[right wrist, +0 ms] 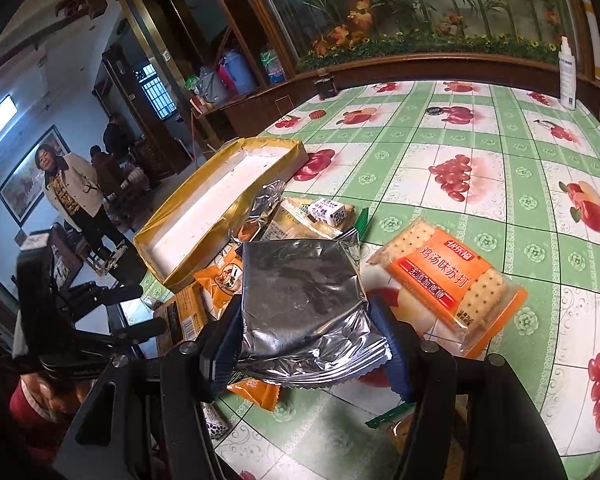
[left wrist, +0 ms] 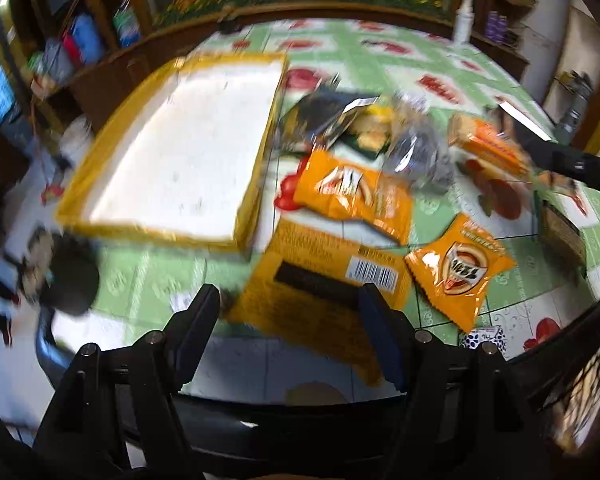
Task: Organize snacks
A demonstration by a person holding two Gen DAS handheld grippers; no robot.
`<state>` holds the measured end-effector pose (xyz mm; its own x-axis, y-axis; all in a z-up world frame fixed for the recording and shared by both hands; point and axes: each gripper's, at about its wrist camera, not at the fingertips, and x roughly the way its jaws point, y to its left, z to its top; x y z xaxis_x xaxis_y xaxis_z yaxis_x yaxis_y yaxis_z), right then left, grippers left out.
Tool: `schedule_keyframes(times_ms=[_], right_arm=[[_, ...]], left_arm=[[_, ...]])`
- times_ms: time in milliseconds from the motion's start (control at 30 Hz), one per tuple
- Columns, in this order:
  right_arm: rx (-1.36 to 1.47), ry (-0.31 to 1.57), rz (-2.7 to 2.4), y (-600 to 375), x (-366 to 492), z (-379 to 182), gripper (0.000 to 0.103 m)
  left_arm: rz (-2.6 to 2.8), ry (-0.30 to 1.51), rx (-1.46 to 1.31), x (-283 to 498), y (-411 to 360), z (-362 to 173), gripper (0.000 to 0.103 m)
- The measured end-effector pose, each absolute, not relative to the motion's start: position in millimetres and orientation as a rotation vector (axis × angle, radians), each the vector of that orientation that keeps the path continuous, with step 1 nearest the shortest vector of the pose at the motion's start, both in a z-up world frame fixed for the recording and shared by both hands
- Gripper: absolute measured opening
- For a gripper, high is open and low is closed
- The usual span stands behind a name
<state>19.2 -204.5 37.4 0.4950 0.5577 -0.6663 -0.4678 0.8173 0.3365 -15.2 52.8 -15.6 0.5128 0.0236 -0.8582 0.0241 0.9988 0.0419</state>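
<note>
Seemingly gold-rimmed box (right wrist: 220, 216) holds no snacks.

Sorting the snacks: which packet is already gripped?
The silver foil packet, clamped in the right hand-held gripper; the orange packets and the cracker pack lie loose on the table.

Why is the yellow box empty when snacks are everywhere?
That does look odd: the gold-rimmed tray holds nothing, while the orange packets and cracker pack lie jumbled on the tablecloth beside it.
</note>
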Motion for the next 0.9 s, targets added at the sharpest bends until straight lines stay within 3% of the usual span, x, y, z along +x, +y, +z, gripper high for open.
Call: schedule_keyframes(times_ms=[467, 900], right_arm=[[0.156, 0.852, 0.637, -221, 27, 33, 0.064], [0.094, 0.901, 0.680, -228, 24, 25, 0.064]], left_arm=[[0.117, 1.125, -0.335, 28, 47, -31, 0.084], [-0.027, 1.148, -0.167, 52, 36, -32, 0.086]])
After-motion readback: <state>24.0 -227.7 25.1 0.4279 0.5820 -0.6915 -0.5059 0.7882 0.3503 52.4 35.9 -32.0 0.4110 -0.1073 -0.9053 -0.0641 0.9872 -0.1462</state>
